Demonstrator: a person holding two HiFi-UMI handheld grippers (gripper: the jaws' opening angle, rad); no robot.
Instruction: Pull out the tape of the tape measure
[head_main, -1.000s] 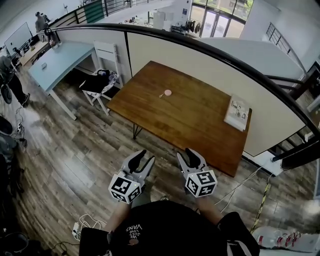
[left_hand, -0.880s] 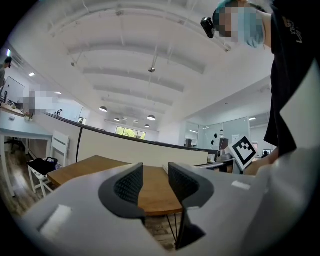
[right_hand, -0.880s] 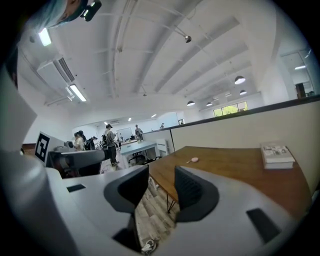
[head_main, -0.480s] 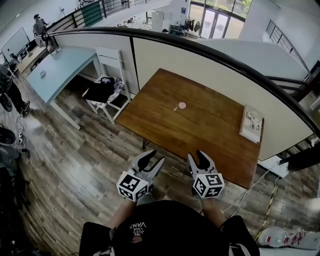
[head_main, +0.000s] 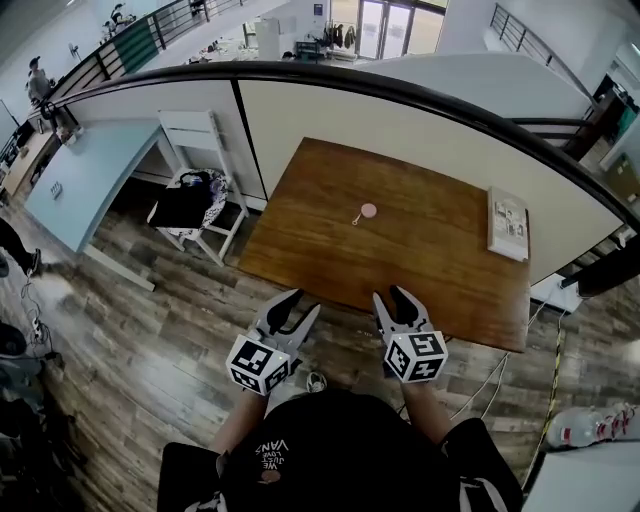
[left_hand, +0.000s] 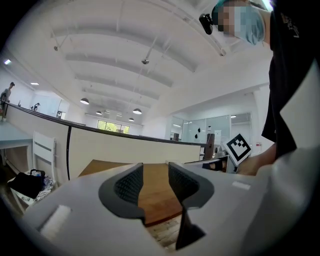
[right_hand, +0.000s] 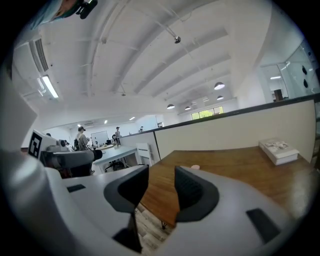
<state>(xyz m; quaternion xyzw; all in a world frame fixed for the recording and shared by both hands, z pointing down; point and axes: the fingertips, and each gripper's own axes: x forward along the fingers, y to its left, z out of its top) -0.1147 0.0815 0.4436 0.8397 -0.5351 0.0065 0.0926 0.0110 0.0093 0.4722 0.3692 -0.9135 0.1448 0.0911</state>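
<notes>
— Both grippers have come up close to the table since a second ago, haven't they?

— Yes. The left gripper (head_main: 302, 303) and the right gripper (head_main: 390, 295) sit side by side, aimed at twelve o'clock. Their tips are at the near edge of the wooden table (head_main: 300, 230), and the plank floor (head_main: 150, 330) is beneath them.

— Is either one carrying anything?

— No. In the left gripper view the jaws stand partly apart, and only table top and floor show through the gap. The right gripper view shows the same: a moderate gap with nothing in it.

— And the tape measure?

— The small, round, pink tape measure (head_main: 368, 211) lies flat on the table at twelve o'clock from the grippers, well apart from both. A short tab sticks out at its eight o'clock side.

— What lies further out?

— A white book (head_main: 508, 222) lies flat near the table's right end, at two o'clock. At ten o'clock, past the table's left corner, a white chair (head_main: 190, 130) has a dark bag (head_main: 185, 205) on its seat. A pale blue desk (head_main: 85, 180) stands beyond the chair. A cream partition (head_main: 400, 130) with a dark top rail runs behind the table's far edge.
</notes>
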